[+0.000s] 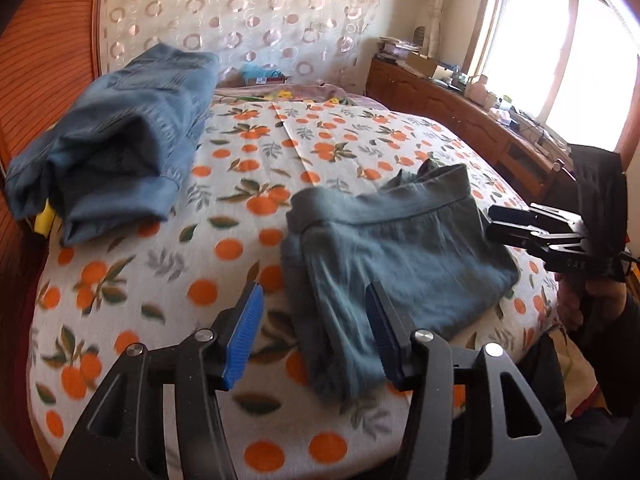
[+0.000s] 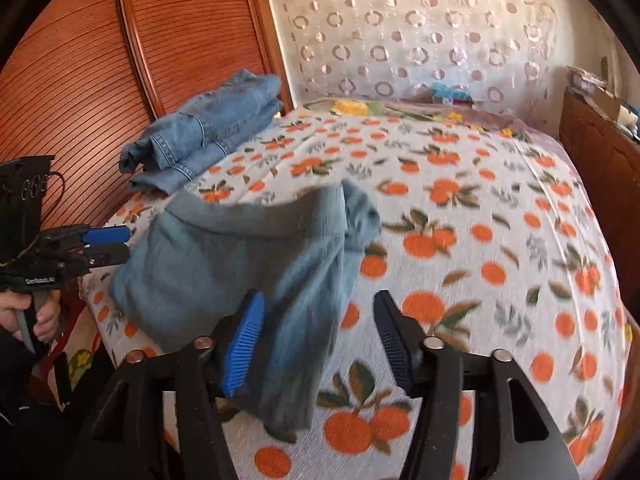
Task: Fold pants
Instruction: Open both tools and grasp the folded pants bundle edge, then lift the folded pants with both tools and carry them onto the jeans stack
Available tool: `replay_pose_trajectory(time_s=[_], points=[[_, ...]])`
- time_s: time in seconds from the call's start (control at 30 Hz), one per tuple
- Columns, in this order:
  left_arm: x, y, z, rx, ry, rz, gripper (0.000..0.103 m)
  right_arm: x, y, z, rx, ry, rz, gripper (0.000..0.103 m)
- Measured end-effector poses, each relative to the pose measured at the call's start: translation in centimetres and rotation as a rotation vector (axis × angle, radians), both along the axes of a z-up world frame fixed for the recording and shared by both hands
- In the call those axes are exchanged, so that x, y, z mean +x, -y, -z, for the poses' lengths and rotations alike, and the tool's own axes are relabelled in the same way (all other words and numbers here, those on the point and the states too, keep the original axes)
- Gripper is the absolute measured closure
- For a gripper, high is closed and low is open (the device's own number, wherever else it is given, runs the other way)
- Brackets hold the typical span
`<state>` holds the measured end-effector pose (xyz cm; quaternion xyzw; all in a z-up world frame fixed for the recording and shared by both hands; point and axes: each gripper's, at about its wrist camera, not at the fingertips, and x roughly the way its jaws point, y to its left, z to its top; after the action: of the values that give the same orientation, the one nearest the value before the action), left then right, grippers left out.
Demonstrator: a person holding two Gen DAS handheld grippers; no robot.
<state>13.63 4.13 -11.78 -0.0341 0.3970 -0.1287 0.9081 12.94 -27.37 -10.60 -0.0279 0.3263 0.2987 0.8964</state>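
Grey-blue pants point(image 1: 400, 248) lie folded in a rough rectangle near the front of the bed; they also show in the right wrist view point(image 2: 224, 256). My left gripper point(image 1: 314, 332) is open above the pants' left edge, where a fold of cloth lies loosely between its blue pads point(image 1: 244, 336). My right gripper point(image 2: 320, 340) is open over the right edge, with a hanging fold beside its left pad point(image 2: 246, 344) and the other pad free. Each gripper appears in the other's view: right gripper point(image 1: 490, 224), left gripper point(image 2: 127, 244).
Folded blue jeans point(image 1: 120, 132) point(image 2: 208, 132) sit at the bed's far left corner, by a slatted wooden wardrobe point(image 2: 80, 80). The bed cover point(image 1: 320, 148) has an orange fruit print. A cluttered wooden cabinet point(image 1: 460, 112) runs under the window. A person's hand point(image 2: 36, 316) holds the left gripper's handle.
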Motion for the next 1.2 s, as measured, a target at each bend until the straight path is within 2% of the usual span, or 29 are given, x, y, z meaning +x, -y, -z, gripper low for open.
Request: replay_pose_trajectory(time_s=[0.2, 0.4, 0.57, 0.77, 0.93, 1.03, 1.1, 1.13, 1.2], points=[[2.9, 0.7, 0.4, -0.01, -0.024, -0.001, 0.048, 2.8, -0.7, -0.5, -0.042, 0.007, -0.02, 0.036], [5.1, 0.4, 1.9, -0.038, -0.087, -0.021, 0.048, 6.1, -1.9, 0.3, -0.061, -0.055, -0.073, 0.036], [5.2, 0.4, 2.1, -0.038, -0.092, -0.017, 0.048, 8.0, -2.5, 0.6, -0.059, -0.089, -0.108, 0.036], [4.7, 0.1, 2.2, -0.048, -0.081, -0.022, 0.049, 8.1, -3.4, 0.9, -0.059, -0.081, -0.144, 0.037], [4.2, 0.2, 2.2, -0.085, -0.086, 0.005, 0.071, 8.3, -3.6, 1.2, -0.034, -0.095, -0.187, 0.054], [4.1, 0.2, 2.2, -0.105, -0.09, 0.008, 0.074, 8.3, -3.7, 1.2, -0.025, -0.102, -0.206, 0.063], [4.1, 0.1, 2.2, -0.123, -0.094, 0.011, 0.081, 8.4, -3.6, 1.3, -0.013, -0.114, -0.217, 0.069], [4.1, 0.2, 2.2, -0.132, -0.092, 0.016, 0.085, 8.4, -3.7, 1.3, -0.005, -0.124, -0.223, 0.075], [4.1, 0.2, 2.1, -0.147, -0.084, 0.027, 0.087, 8.4, -3.8, 1.3, 0.01, -0.14, -0.237, 0.081]])
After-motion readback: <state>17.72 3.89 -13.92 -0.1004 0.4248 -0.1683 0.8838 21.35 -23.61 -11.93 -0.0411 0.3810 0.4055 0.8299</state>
